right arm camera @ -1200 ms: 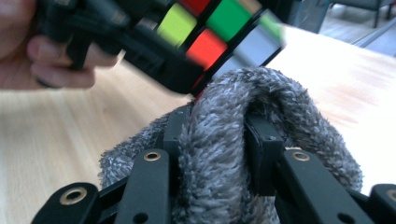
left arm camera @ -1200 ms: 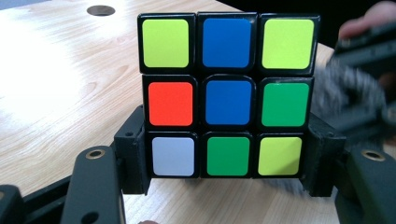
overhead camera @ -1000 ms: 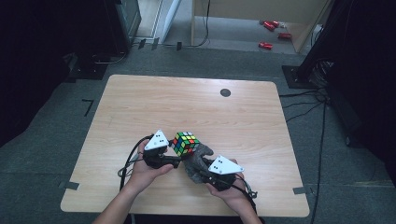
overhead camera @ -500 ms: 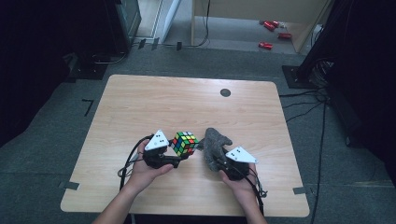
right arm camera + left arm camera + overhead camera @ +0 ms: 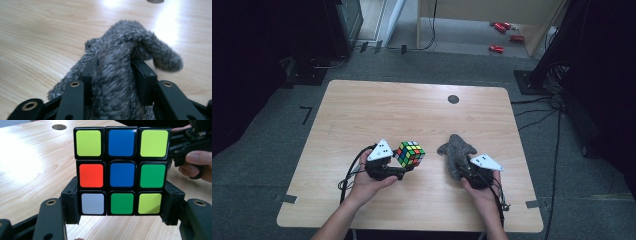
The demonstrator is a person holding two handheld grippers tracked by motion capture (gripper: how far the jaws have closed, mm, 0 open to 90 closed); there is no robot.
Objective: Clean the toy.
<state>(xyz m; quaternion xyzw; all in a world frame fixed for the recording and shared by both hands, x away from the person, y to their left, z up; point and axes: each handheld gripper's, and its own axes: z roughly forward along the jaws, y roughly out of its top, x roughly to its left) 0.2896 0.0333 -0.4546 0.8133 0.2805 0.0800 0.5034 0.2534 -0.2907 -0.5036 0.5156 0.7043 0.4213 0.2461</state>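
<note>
Cube in my left jaws, grey plush in my right

Cube [image 5: 409, 153] sits clamped in my left gripper [image 5: 406, 167], my jaws pressing on two opposite sides of it. In the left gripper view the cube [image 5: 121, 171] shows one whole face toward the camera: yellow-green, blue, yellow-green along the top row; orange, blue, green across the middle; white, green, yellow-green along the bottom. My jaws hold it at the lower part of its sides.

From the high view the cube is above the surface [image 5: 412, 110], near its front half and left of the middle, just ahead of my left hand [image 5: 369, 181].

To the right of the cube, well apart from it, is the plush [image 5: 456, 152], a grey furry toy. My right gripper [image 5: 463, 170] is closed on it. In the right gripper view the plush [image 5: 120, 65] bulges up between my jaws, squeezed by the pads on both sides, with one furry limb curling off to the right over the wood. My right hand [image 5: 481, 192] is behind it, nearer the front edge.

Farther back from the cube, a dark round spot [image 5: 453, 99] marks the surface.
</note>
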